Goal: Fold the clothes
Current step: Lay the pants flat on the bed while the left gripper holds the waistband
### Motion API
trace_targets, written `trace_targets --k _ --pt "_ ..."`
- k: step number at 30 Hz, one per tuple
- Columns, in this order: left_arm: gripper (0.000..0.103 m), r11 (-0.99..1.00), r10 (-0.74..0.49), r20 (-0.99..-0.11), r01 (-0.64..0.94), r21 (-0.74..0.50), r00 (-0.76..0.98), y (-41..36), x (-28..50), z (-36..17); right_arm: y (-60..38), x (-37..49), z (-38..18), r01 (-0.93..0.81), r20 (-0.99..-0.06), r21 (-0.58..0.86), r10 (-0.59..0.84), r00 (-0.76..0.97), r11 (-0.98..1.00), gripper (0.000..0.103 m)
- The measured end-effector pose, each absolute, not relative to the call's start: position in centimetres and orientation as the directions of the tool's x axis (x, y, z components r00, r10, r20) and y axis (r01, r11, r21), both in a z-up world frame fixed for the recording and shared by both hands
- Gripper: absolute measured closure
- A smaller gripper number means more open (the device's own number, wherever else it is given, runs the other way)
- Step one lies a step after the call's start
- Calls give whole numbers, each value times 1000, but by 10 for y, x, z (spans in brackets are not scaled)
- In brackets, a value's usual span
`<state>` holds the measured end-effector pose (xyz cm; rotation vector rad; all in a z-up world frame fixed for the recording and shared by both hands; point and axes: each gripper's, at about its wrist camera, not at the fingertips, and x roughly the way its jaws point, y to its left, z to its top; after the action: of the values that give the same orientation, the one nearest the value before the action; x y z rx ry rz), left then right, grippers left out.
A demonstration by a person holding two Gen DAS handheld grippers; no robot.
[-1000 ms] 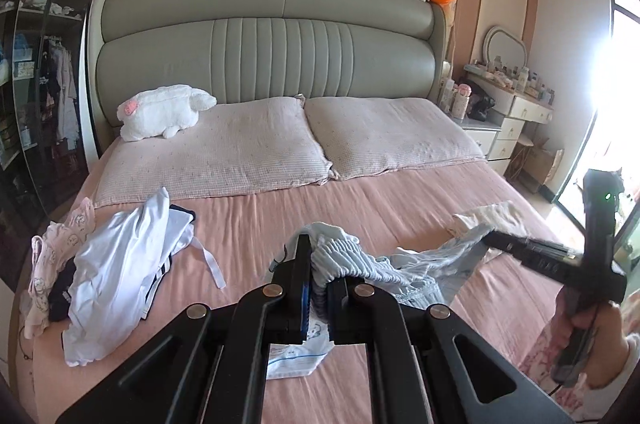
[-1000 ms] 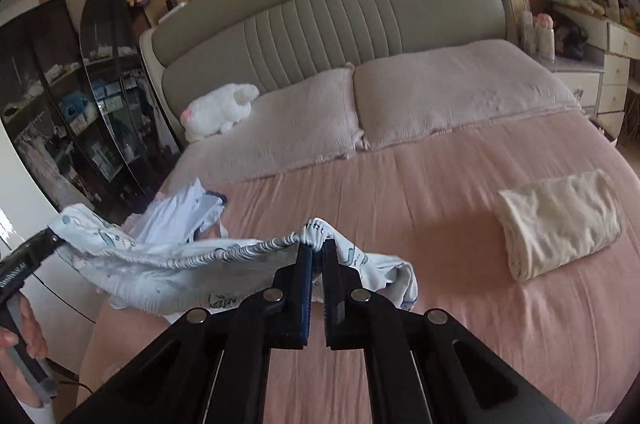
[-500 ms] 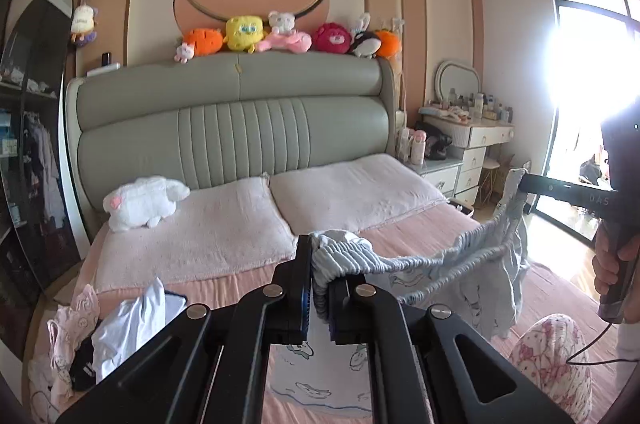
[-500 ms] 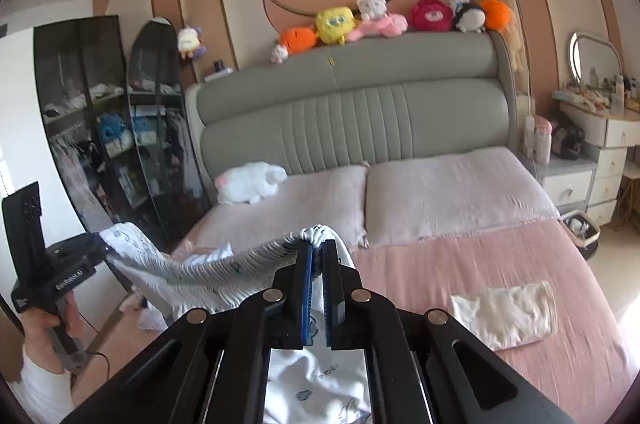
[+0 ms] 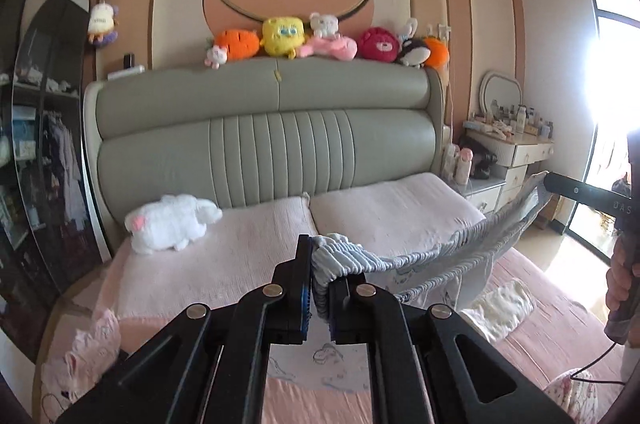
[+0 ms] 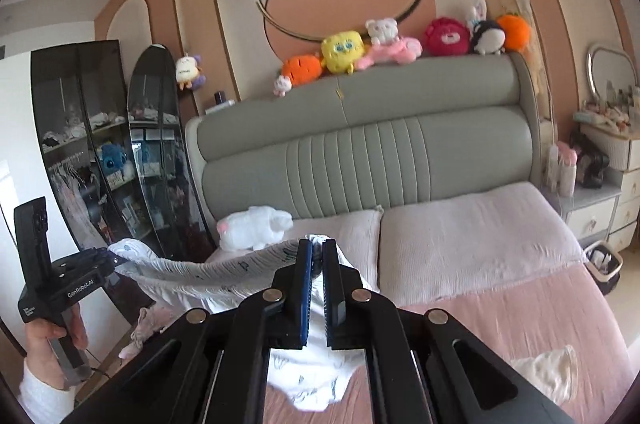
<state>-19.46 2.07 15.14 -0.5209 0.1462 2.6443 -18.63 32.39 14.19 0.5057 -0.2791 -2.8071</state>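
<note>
Home bedroom: pink-sheeted bed (image 5: 248, 264) with grey-green padded headboard (image 5: 264, 143), plush toys (image 5: 320, 39) lined on top, white dressing table with mirror (image 5: 508, 139), dark glass-fronted wardrobe (image 6: 84, 151).

- my black left gripper (image 5: 319, 284) blocks most of the hanging white printed elastic-waist garment (image 5: 420, 258), can't see its bottom hem
- window side is blown out white, so my hand (image 5: 620, 274) is half cut off there
- small bottles on the white dresser (image 5: 514, 143): too tiny to tell apart
- folded cream cloth (image 6: 548, 370) runs behind my black right gripper (image 6: 317, 284)

pink bed (image 6: 532, 320) bears pillows (image 6: 472, 232), folded cloth (image 6: 548, 372).
</note>
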Motion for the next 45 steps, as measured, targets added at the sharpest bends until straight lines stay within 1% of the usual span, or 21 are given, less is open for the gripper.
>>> trace_targets --k 2,4,5,7,9,11,12,14,15,18,20,22,23,26,31,35,38,40,42,43,45 --pt "96 -886 413 -399 -462 30 -819 17 -184 145 321 -177 135 235 -310 235 -302 -901 -943 101" --pt "96 -868 414 -480 -494 48 -773 21 -182 110 319 -171 105 221 -352 236 -296 -888 -946 101" --pt "95 -857 405 -545 -512 54 -734 25 -186 82 318 -168 86 211 -382 235 -290 -878 -949 101" --pt "96 -833 371 -678 -550 59 -635 36 -196 21 319 -171 34 170 -491 237 -269 -828 -956 101" --pt "96 -826 320 -778 -561 50 -540 39 -208 -40 325 -185 -34 105 -629 281 -266 -731 -954 101" --pt "97 -822 262 -860 -568 37 -437 42 -221 -101 340 -202 -109 1 -742 387 -312 -593 -922 101" --pt "98 -821 231 -895 -570 31 -382 44 -228 -131 350 -208 -143 -76 -767 464 -358 -532 -882 101" --pt "98 -820 181 -941 -572 17 -287 45 -239 -180 357 -215 -192 -174 -804 520 -410 -430 -836 101" --pt "98 -821 166 -952 -571 10 -256 45 -242 -194 354 -218 -202 -181 -827 495 -396 -400 -850 101" --pt "97 -828 185 -953 -561 -21 -238 40 -244 -205 326 -233 -203 -88 -841 467 -411 -352 -880 100" --pt "97 -828 197 -950 -561 -29 -241 38 -245 -203 302 -242 -200 -31 -847 431 -393 -358 -902 99" --pt "97 -827 207 -947 -561 -35 -246 37 -245 -200 280 -252 -213 12 -854 415 -394 -341 -910 98" --pt "97 -827 212 -945 -562 -38 -248 36 -245 -199 269 -259 -225 13 -861 422 -405 -307 -907 95" --pt "97 -825 228 -940 -563 -48 -254 33 -245 -194 251 -274 -262 -31 -864 463 -443 -241 -886 94" --pt "97 -814 210 -947 -580 -32 -244 31 -243 -200 242 -294 -290 -112 -851 495 -454 -266 -862 94" --pt "97 -798 190 -956 -602 -17 -224 32 -243 -211 245 -299 -293 -137 -803 570 -514 -302 -810 94" --pt "97 -801 186 -957 -599 -15 -224 32 -243 -214 251 -296 -284 -145 -778 606 -546 -311 -782 90" --pt "97 -806 197 -954 -591 -26 -227 30 -244 -214 262 -288 -273 -178 -749 642 -560 -353 -746 79" --pt "97 -808 204 -953 -588 -35 -224 30 -245 -214 269 -287 -271 -197 -742 648 -551 -383 -736 40" --pt "97 -809 206 -953 -587 -38 -222 30 -245 -215 272 -289 -272 -200 -740 649 -548 -391 -734 37" --pt "97 -808 206 -954 -587 -40 -219 31 -246 -217 271 -295 -280 -204 -746 645 -550 -375 -737 37"
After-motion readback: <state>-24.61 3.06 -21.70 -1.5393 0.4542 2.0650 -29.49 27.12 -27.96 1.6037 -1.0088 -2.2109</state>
